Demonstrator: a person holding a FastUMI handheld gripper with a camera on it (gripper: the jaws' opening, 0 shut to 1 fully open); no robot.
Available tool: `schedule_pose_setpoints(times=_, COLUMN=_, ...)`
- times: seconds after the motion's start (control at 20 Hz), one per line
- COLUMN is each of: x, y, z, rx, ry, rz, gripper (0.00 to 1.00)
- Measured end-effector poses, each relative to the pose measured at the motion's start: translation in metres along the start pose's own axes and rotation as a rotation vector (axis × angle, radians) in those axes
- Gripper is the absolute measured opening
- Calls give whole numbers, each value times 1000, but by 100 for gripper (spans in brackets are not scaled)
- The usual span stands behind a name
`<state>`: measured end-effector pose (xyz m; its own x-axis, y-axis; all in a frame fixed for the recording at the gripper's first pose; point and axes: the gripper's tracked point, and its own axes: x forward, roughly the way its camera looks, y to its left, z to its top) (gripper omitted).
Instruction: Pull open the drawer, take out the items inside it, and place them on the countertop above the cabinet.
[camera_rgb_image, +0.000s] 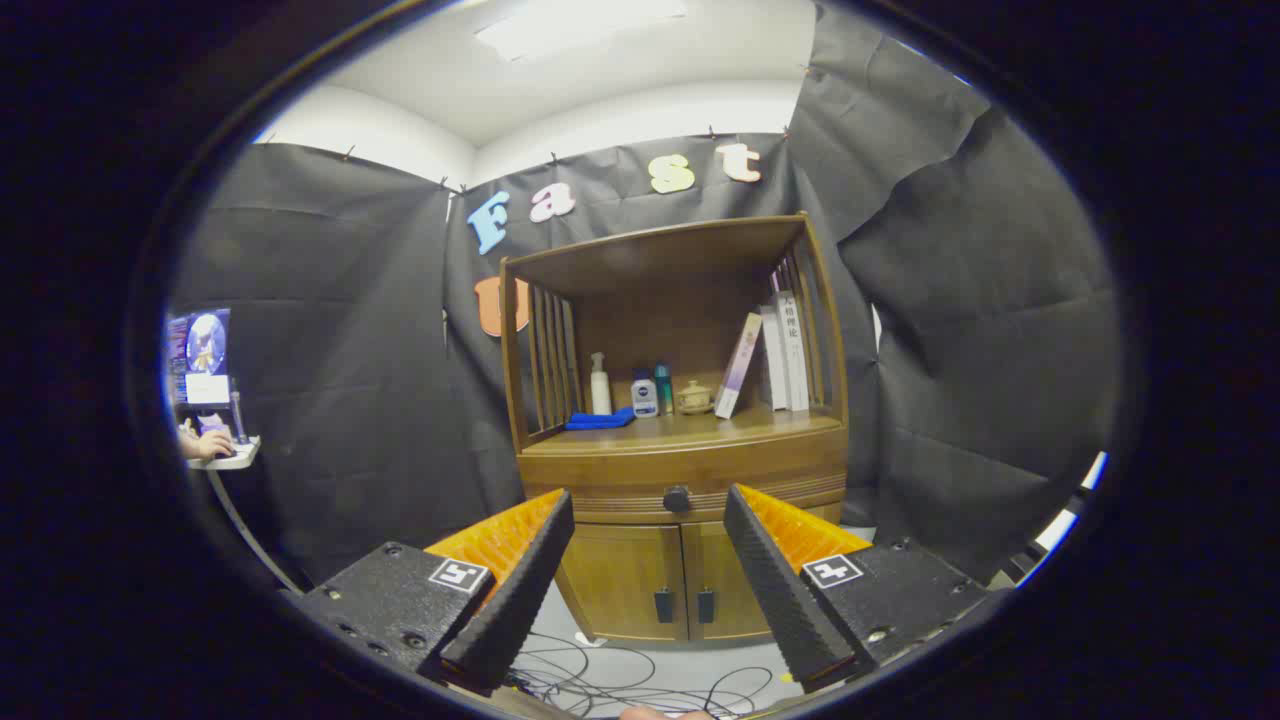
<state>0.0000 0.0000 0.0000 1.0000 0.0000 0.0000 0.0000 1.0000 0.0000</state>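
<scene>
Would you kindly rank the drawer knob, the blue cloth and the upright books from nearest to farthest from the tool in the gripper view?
The open tool faces the cabinet.
1. Drawer knob: dead ahead, on the closed drawer front, framed between the fingers.
2. Blue cloth: on the countertop, front left.
3. Upright books: on the countertop's right side, farther back.

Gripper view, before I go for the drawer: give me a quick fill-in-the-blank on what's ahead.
1. The gripper fingers stand ____, with nothing between them.
2. The drawer is ____, its knob seen in the gap between the fingers.
3. On the countertop, the blue cloth lies in front of the ____ pump bottle.
4. Below the drawer, the cabinet has ____ doors, both shut.

Missing words: open; closed; white; two
</scene>
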Motion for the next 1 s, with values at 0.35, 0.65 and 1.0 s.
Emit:
schedule_pose_setpoints(times=0.35, x=2, y=1, z=5, rx=2, ry=-16, rz=3, gripper=99)
schedule_pose_setpoints(times=0.65, x=4, y=6, z=3, rx=-13, ry=-9, rz=9, gripper=99)
schedule_pose_setpoints(times=1.0, x=15, y=-6, z=5, rx=-8, ry=-6, rz=-16, gripper=99)
